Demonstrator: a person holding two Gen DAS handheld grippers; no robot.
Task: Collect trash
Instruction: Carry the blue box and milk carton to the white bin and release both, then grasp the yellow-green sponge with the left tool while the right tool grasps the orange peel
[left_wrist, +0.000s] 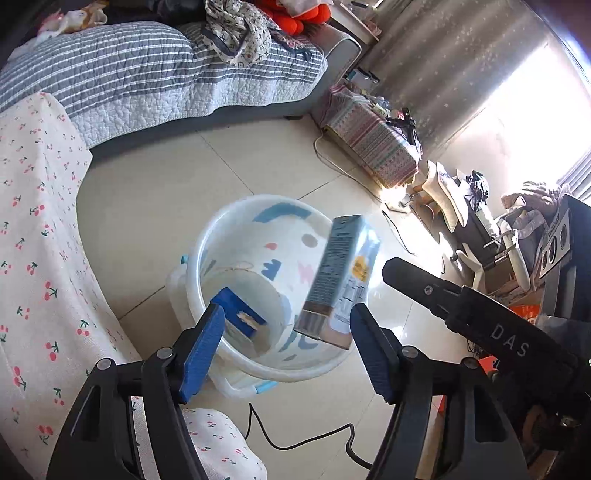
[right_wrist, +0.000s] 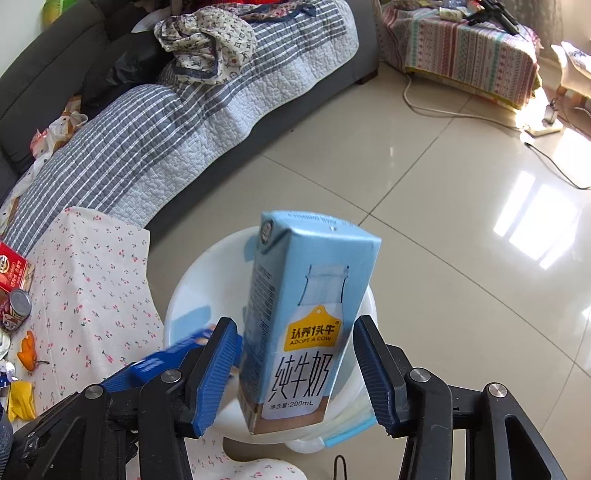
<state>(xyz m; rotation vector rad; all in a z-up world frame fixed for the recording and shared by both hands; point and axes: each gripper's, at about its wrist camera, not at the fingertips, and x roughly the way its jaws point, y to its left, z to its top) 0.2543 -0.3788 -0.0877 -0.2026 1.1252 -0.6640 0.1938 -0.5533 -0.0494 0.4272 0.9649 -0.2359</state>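
A white bucket (left_wrist: 229, 218) with pastel shapes stands on the tiled floor below both grippers. My left gripper (left_wrist: 288, 310) is open above it, and a small dark blue box (left_wrist: 240, 314) lies loose inside the bucket just past its left fingertip. In the right wrist view that box (right_wrist: 177, 354) is a blur over the bucket (right_wrist: 184, 295). A light blue milk carton (right_wrist: 295, 314) stands tilted between the pads of my right gripper (right_wrist: 297, 325). A gap shows at the right pad, so nothing presses on it. The left wrist view shows the carton (left_wrist: 340, 280) over the bucket's right rim.
A table under a cherry-print cloth (right_wrist: 92, 277) borders the bucket on the left, with a red can (right_wrist: 14, 306) and orange peel (right_wrist: 27, 350) on it. A sofa with a striped quilt (right_wrist: 166, 129) lies behind. A black cable (left_wrist: 295, 439) trails on the floor.
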